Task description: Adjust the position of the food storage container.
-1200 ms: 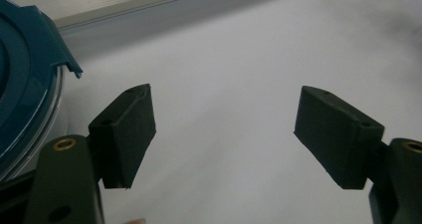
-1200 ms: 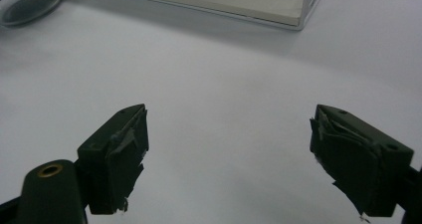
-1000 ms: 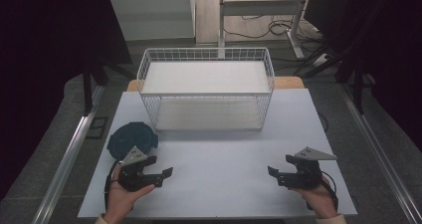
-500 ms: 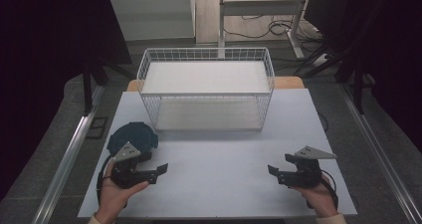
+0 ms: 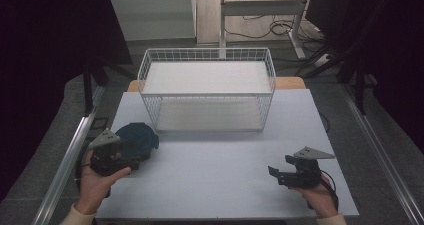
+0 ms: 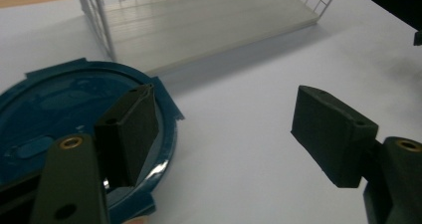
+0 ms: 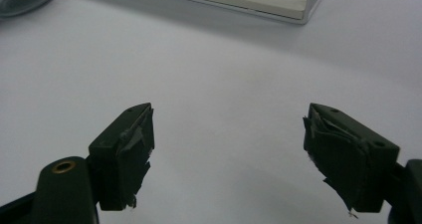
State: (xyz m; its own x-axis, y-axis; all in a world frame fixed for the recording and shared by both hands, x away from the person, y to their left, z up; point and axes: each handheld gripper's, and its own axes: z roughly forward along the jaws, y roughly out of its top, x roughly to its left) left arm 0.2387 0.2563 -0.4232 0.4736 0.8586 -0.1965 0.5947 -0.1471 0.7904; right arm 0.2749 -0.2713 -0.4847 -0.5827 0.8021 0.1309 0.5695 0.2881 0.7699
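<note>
The blue lid (image 5: 134, 141) lies flat on the table (image 5: 215, 180) near its left edge, just in front of the left corner of the white wire basket (image 5: 207, 92), and the left claw (image 5: 131, 161) hangs right at the lid's near rim. In the left gripper view the lid (image 6: 59, 109) sits to the left of the gap, with one pad in front of its rim and the other over bare table, so the lid is not between the jaws; they stand wide and hold nothing. For a grip, this claw probably needs to shift toward the lid and tilt so that one pad goes above the rim and the other below it. The lid is round, with small tabs at its edge, so it has no long axis to line up with; any stretch of the rim would do, and the nearest stretch faces the left hand (image 5: 97, 182). The right claw (image 5: 278, 176) is well apart from the lid, across the table on the right, over bare surface. Its jaws have just been closing a little, with nothing between them, and stand part open. The left hand is clearly the nearer one for the lid.
</note>
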